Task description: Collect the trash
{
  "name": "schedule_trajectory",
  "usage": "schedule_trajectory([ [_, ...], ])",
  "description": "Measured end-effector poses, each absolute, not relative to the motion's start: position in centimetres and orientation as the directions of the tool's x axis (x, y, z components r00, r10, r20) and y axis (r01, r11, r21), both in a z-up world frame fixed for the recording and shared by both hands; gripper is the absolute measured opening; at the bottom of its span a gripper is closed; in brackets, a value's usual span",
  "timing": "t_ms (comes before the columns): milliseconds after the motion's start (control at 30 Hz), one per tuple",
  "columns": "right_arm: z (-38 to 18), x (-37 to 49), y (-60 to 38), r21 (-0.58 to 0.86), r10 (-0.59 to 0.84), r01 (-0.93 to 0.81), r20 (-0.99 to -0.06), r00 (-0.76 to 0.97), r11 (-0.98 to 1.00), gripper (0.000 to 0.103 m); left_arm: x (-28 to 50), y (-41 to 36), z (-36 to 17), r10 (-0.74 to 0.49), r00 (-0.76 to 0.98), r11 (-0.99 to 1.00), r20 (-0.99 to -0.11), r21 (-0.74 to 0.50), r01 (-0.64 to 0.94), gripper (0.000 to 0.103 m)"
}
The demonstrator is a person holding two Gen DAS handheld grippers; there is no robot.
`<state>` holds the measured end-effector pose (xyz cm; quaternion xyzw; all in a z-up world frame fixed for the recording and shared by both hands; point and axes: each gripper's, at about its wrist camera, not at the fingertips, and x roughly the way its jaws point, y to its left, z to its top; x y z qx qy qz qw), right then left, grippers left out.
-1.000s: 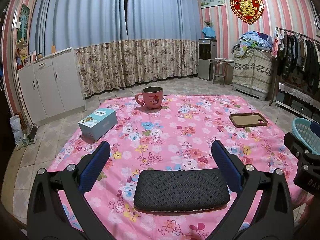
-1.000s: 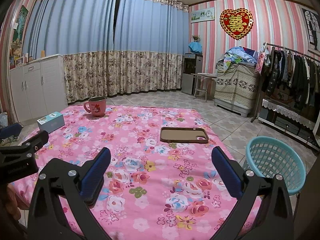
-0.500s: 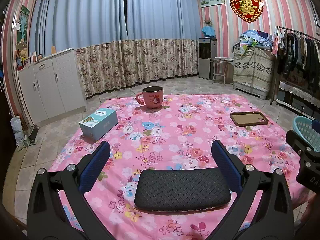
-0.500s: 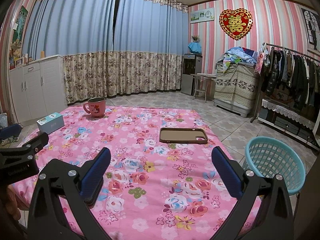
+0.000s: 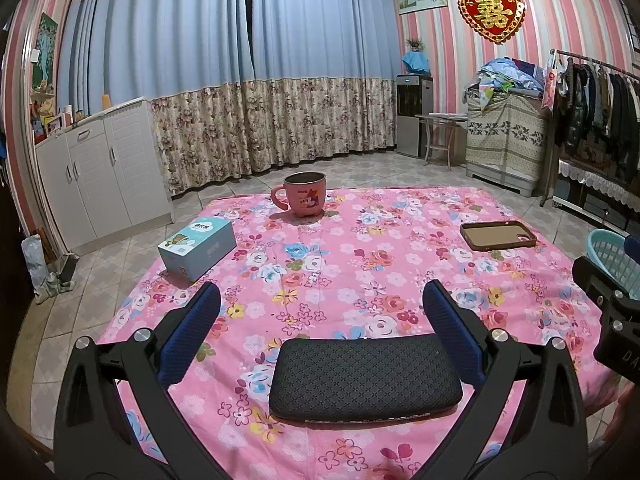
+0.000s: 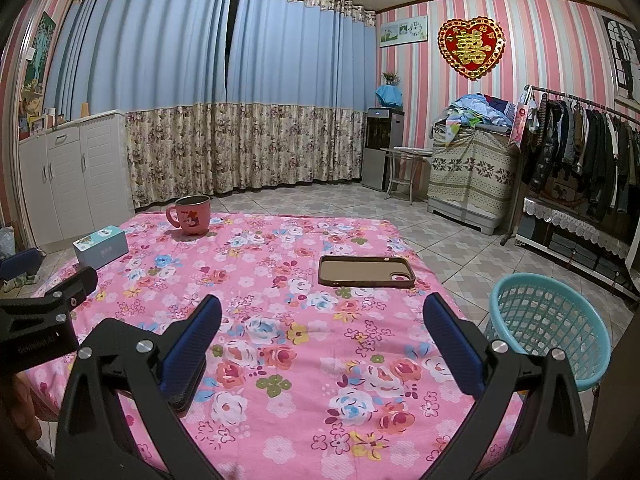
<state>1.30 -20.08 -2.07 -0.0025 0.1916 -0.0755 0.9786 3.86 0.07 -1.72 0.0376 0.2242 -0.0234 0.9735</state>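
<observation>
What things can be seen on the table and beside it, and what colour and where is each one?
mug: 1, pink, far side of table
tissue box: 1, light blue and white, left edge
phone case: 1, brown, right part of table
black pad: 1, near edge, between the left fingers
tablecloth: 1, pink floral, covers the table
basket: 1, turquoise, on floor right of table
left hand-held gripper: 1, black with blue pads, open
right hand-held gripper: 1, black with blue pads, open

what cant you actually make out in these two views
- Inside of the pink mug: both views look from too low, so its wall hides any contents.
- Blue basket bottom: hidden by its own mesh wall in the right view, cut off at the left view's edge.
- Print on the tissue box: too small.
</observation>
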Motion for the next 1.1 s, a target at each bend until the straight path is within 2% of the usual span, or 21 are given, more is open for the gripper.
schedule_trajectory([
  [1100, -1.76, 1.28, -20.4, -0.034, -0.152, 0.15, -0.375, 0.915, 0.988, 0.098, 3.74, 0.12, -1.65, -0.026, 0.899, 0.995, -0.437, 0.074, 0.065, 0.098],
])
